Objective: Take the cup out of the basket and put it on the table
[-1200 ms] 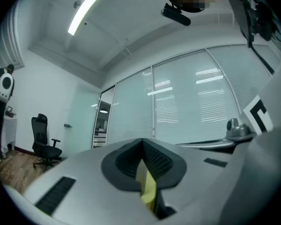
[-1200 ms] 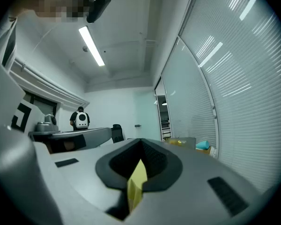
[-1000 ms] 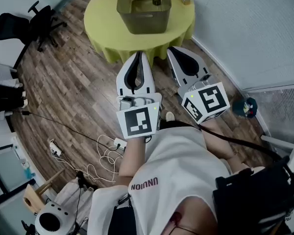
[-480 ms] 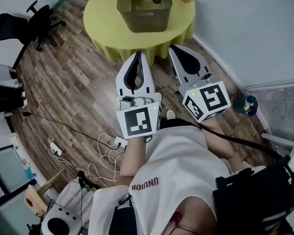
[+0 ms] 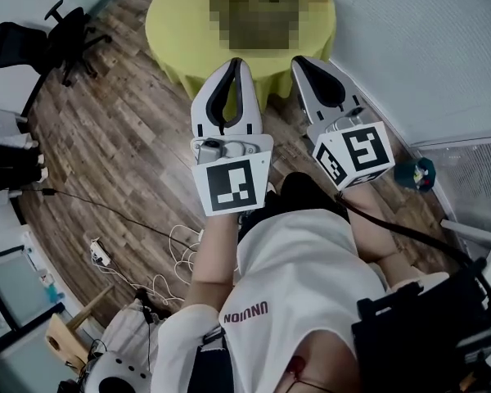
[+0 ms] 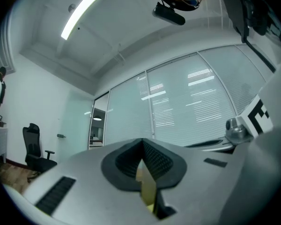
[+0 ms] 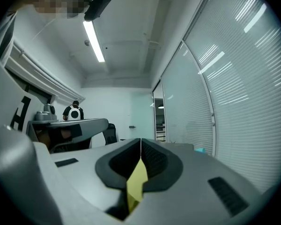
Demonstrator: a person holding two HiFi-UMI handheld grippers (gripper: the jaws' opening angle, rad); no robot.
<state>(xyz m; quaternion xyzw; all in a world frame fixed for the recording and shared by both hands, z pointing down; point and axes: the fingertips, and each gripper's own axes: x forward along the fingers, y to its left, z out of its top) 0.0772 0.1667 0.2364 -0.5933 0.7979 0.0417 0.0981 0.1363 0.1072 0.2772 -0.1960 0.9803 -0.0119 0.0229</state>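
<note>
Yellow surface (image 5: 180, 35) lies dead ahead of left claw (image 5: 236, 64) and right claw (image 5: 303, 60), both closed, empty, equally near (cup unseen).

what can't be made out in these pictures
- What stands on the yellow table: in the head view a mosaic patch covers it, and the top edge cuts it off.
- A cup: it shows in no view.
- The tabletop in the two gripper views: the left gripper and right gripper look at walls and ceiling. Only a yellow sliver shows through the gap below their shut jaws.
</note>
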